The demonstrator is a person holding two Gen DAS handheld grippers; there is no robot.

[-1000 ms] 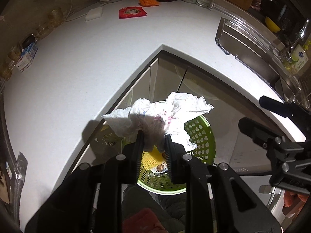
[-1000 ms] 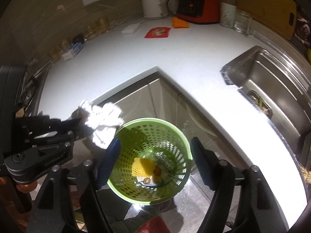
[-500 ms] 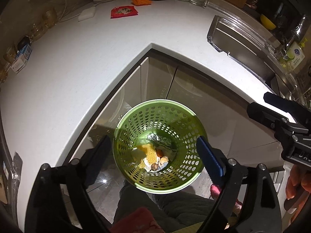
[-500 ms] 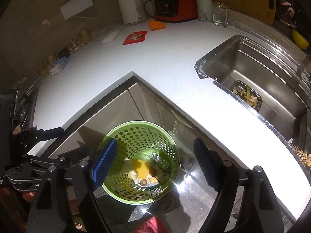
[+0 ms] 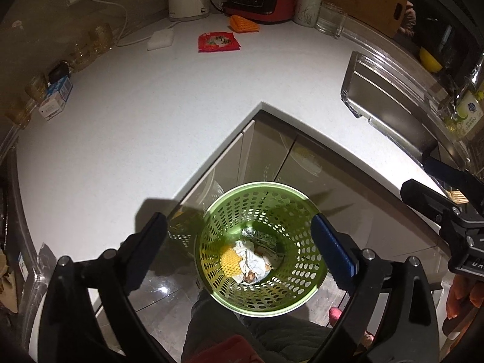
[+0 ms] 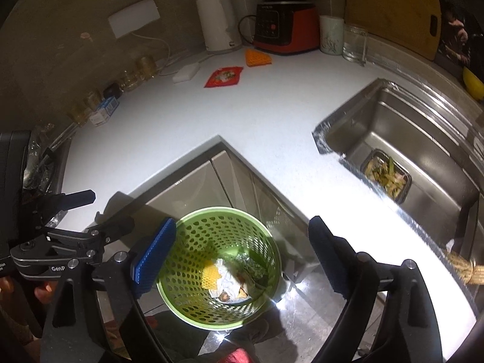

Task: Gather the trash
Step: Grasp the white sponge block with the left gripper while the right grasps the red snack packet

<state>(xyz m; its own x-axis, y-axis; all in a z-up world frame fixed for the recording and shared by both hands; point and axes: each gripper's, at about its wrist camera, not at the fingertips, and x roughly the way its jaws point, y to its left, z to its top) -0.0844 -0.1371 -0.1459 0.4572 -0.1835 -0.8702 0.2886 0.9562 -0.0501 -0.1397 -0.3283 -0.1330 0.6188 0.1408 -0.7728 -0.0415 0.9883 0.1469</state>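
One green bin point(image 5: 262, 246) holding one crumpled tissue point(image 5: 252, 261) (dropped in); two grippers, left point(image 5: 242, 251) and right point(image 6: 242, 257), jaws just opened, empty.

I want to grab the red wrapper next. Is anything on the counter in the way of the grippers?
Nothing visible blocks it. The red wrapper lies flat on bare white counter, with open counter between it and both open grippers. The orange piece and white block sit beside it, apart.
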